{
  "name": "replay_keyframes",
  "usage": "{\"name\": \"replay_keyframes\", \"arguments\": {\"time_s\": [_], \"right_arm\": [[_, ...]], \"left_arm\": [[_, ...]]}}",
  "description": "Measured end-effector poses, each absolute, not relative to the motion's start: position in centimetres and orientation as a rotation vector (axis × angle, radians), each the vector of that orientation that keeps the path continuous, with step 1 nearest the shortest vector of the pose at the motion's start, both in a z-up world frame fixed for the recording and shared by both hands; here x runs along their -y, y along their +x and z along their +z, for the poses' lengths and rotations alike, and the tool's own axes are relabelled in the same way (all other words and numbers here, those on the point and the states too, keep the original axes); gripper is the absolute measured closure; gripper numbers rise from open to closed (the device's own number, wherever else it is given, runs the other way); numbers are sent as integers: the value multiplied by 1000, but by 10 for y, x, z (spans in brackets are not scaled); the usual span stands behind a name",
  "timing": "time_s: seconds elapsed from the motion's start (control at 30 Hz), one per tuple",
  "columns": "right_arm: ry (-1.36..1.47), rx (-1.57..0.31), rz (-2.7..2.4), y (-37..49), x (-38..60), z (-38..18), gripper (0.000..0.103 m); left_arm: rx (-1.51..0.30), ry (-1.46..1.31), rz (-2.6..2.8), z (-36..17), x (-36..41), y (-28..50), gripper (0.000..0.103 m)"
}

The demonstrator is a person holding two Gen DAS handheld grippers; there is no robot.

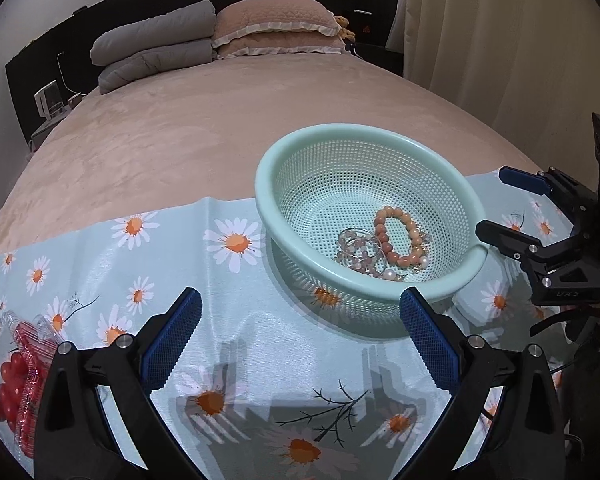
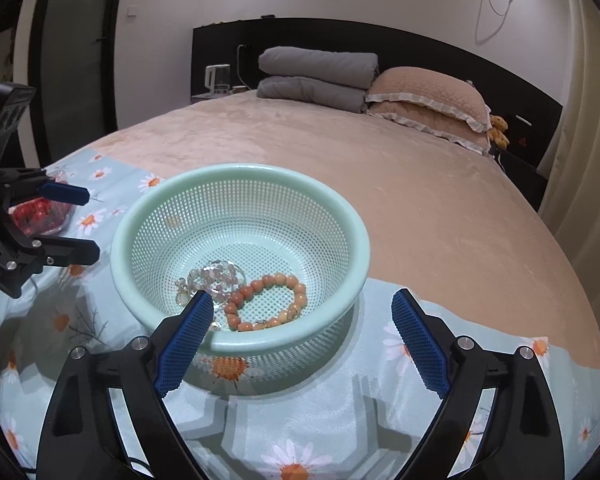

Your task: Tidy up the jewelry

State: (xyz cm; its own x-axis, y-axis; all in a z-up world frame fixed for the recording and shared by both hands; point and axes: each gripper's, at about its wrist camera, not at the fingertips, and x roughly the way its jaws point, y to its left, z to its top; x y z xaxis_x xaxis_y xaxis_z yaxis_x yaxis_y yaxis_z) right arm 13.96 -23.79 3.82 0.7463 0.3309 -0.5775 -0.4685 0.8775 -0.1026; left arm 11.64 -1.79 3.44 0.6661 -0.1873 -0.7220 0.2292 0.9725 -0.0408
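A mint basket (image 1: 370, 168) sits on a daisy cloth (image 1: 236, 344) spread over the near edge of a bed (image 1: 204, 120). In the left wrist view the basket lies at about 1 o'clock from the left gripper (image 1: 300, 336), whose blue-padded fingers stand wide apart with nothing between them, hovering over the cloth just short of the basket's near rim. Inside the basket, on its floor, lie an orange bead bracelet (image 1: 396, 236) and, touching it at its 9 o'clock, a tangle of clear and pale pink beads (image 1: 358, 250); a few pearl-like beads show at the near edge of the pile. The right gripper (image 1: 496, 204) shows at 3 o'clock in this view, just beside the basket's right rim, its fingers apart and holding nothing. In the right wrist view the basket (image 2: 240, 176) sits at 12 o'clock from the right gripper (image 2: 304, 340); its left pad overlaps the near rim in the picture, while its right pad is outside the basket over the cloth. The bracelet (image 2: 268, 302) lies right of the clear beads (image 2: 218, 280). A clear box of red tomatoes (image 1: 16, 376) rests on the cloth at 9 o'clock from the left gripper (image 2: 88, 222). Grey folded quilts (image 2: 316, 76) and pink pillows (image 2: 424, 100) lie at the far end of the bed
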Motion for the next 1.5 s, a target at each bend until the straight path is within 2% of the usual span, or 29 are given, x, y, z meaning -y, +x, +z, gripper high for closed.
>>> {"name": "replay_keyframes", "arguments": {"time_s": [0.9, 1.23, 1.5], "right_arm": [[-154, -545, 326, -21, 216, 92, 14], [-94, -544, 284, -67, 219, 94, 13], [-86, -540, 262, -89, 222, 90, 13]], "left_arm": [[-649, 23, -202, 94, 23, -22, 6], [-634, 56, -237, 96, 35, -67, 6], [-542, 47, -152, 94, 39, -94, 6]]}}
